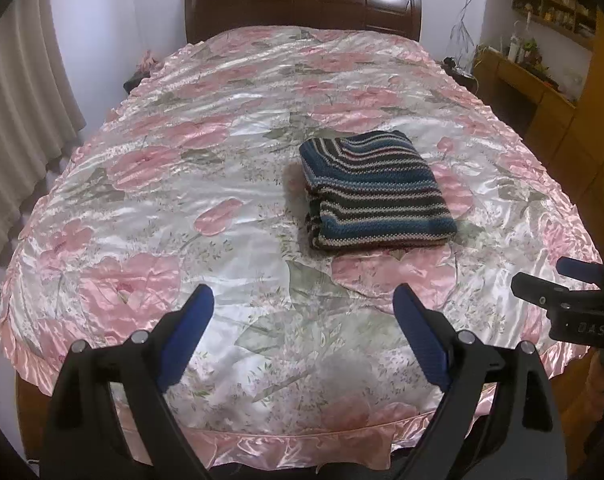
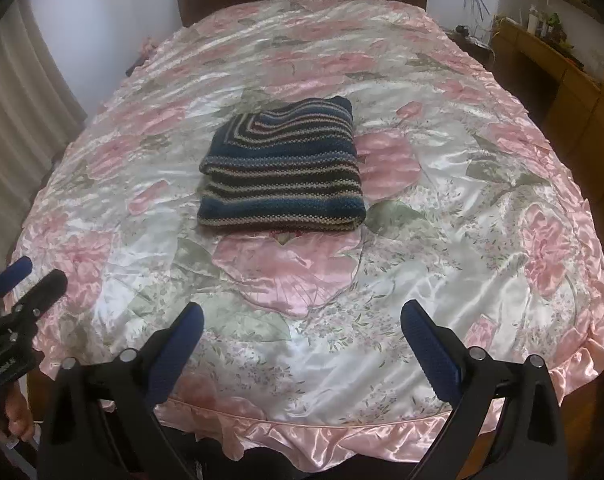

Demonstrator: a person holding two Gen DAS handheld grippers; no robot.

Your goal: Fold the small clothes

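Up around 12 o'clock from both grippers, mid-bed [image 1: 206, 200], sits the striped knit sweater [image 1: 376, 190], already a tidy folded bundle. Left gripper [image 1: 304, 334] and right gripper [image 2: 302, 340] both gape wide, holding nothing. Looks soft, thick, floppy; I'd pinch the near folded edge, since satin underneath probably slides.

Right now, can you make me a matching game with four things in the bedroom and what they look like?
Things:
1. striped knit garment
2. bedspread
3. headboard
4. left gripper

Looks:
A. dark brown wood, at the far end of the bed
B. open, holding nothing
C. folded into a neat rectangle
D. shiny, with pink flowers and a ruffled edge

Pairs: 1-C, 2-D, 3-A, 4-B
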